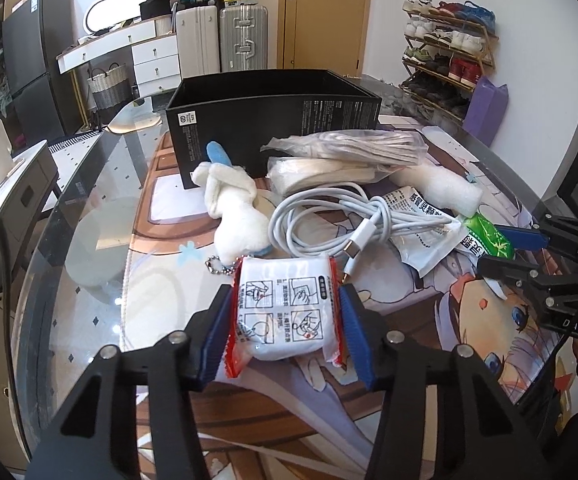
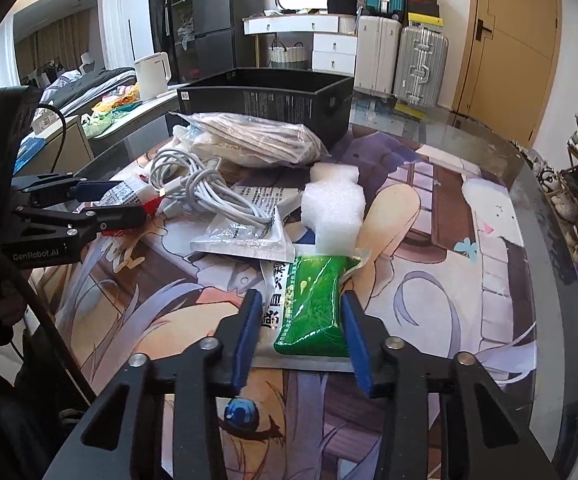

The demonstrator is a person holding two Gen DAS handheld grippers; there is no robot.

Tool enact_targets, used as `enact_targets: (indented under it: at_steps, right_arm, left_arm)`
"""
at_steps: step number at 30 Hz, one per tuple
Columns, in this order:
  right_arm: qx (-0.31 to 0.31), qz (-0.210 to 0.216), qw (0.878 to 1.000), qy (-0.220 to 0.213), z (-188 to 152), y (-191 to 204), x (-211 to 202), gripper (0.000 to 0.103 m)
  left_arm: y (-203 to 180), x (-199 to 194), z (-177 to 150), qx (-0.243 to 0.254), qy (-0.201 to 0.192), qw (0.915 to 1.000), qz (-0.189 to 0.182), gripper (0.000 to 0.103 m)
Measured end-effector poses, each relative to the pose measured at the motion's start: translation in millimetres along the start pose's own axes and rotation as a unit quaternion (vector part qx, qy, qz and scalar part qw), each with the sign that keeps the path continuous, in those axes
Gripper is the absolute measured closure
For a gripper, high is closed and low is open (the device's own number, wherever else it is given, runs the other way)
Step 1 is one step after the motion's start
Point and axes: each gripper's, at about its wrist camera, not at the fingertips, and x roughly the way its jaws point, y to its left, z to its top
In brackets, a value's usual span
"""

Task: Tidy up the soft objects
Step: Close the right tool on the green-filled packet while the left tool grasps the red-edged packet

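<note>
My left gripper (image 1: 283,316) has its jaws clamped on the white packet with red edges (image 1: 287,314); both blue pads press the crimped side seams, a sound hold since the middle is soft. My right gripper (image 2: 299,326) has its jaws against the flanks of the green sachet (image 2: 315,304). The right pad touches it; the left pad meets the white printed margin, so I judge this a grip, barely seated.

Just beyond the left jaws lie the plush keychain (image 1: 235,208) and the coiled white cable (image 1: 329,220). Beyond the right jaws a foam block (image 2: 335,208) rests on the sachet's far end and may drag when I lift. Farther out sit a bagged bundle (image 2: 249,140) and the open black box (image 1: 273,120), the likely destination, at the far side of the worktop (image 1: 89,248).
</note>
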Motion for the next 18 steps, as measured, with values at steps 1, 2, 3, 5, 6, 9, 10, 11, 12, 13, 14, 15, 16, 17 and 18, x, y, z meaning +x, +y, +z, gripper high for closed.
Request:
enact_targets:
  at_steps: [1, 2, 3, 5, 6, 9, 10, 11, 12, 13, 14, 15, 16, 17, 18]
  right_arm:
    - [0.001, -0.001, 1.000, -0.002, -0.2, -0.1, -1.7, 0.070]
    - [0.001, -0.002, 1.000, -0.002, -0.1, -0.1, -2.5, 0.070]
    - [0.000, -0.002, 1.000, -0.002, -0.3, 0.1, -3.1, 0.071]
    - [-0.001, -0.003, 1.000, -0.004, -1.7, 0.8, -5.2, 0.072]
    - [-0.001, -0.003, 1.000, -0.004, -2.4, 1.4, -5.8, 0.073]
    - [0.012, -0.010, 1.000, -0.013, -4.7, -3.5, -12.2, 0.095]
    - [0.015, -0.008, 1.000, -0.012, -5.3, -5.1, -13.5, 0.095]
    - [0.013, -0.010, 1.000, -0.012, -7.0, -5.8, -14.2, 0.095]
    - [0.013, -0.011, 1.000, -0.010, -8.2, -6.0, -14.4, 0.095]
    - [0.017, -0.008, 1.000, -0.011, -9.4, -6.4, -15.8, 0.095]
    - [0.027, -0.004, 1.000, -0.009, -9.5, -8.5, -16.2, 0.095]
    - [0.036, -0.004, 0.999, -0.010, -9.7, -10.6, -16.8, 0.093]
    - [0.046, -0.003, 0.999, -0.009, -9.2, -12.8, -16.6, 0.083]
    - [0.050, -0.003, 0.999, -0.007, -8.7, -13.5, -16.4, 0.074]
    - [0.052, -0.001, 0.999, -0.006, -8.5, -13.8, -16.4, 0.057]
  left_arm:
    - [-0.3, -0.3, 0.6, 0.000, -0.001, 1.0000, -0.001, 0.053]
    - [0.1, -1.1, 0.7, 0.000, -0.001, 1.0000, -0.002, 0.053]
    - [-0.2, -2.0, 0.7, 0.000, -0.002, 1.0000, -0.003, 0.053]
    - [-0.7, -3.2, 0.6, 0.001, -0.004, 1.0000, -0.004, 0.054]
    - [-1.7, -3.7, 0.6, 0.000, -0.005, 1.0000, -0.005, 0.054]
    - [-1.4, -5.3, 0.8, -0.001, -0.008, 0.9999, -0.007, 0.054]
    - [-1.8, -6.0, 0.5, -0.001, -0.009, 0.9999, -0.007, 0.054]
    - [-2.4, -6.0, 1.0, -0.001, -0.009, 0.9999, -0.008, 0.054]
    - [-2.8, -6.4, 0.8, -0.001, -0.010, 0.9999, -0.008, 0.054]
    - [-2.7, -6.7, 1.4, -0.001, -0.010, 0.9999, -0.009, 0.054]
    - [-2.7, -6.9, 1.5, -0.001, -0.011, 0.9999, -0.009, 0.054]
    - [-2.6, -7.3, 1.7, -0.002, -0.011, 0.9999, -0.009, 0.054]
    - [-2.6, -8.1, 1.6, -0.002, -0.012, 0.9999, -0.009, 0.054]
    - [-3.0, -8.8, 1.7, -0.002, -0.012, 0.9999, -0.009, 0.054]
    - [-2.7, -9.9, 2.1, -0.003, -0.014, 0.9999, -0.008, 0.054]
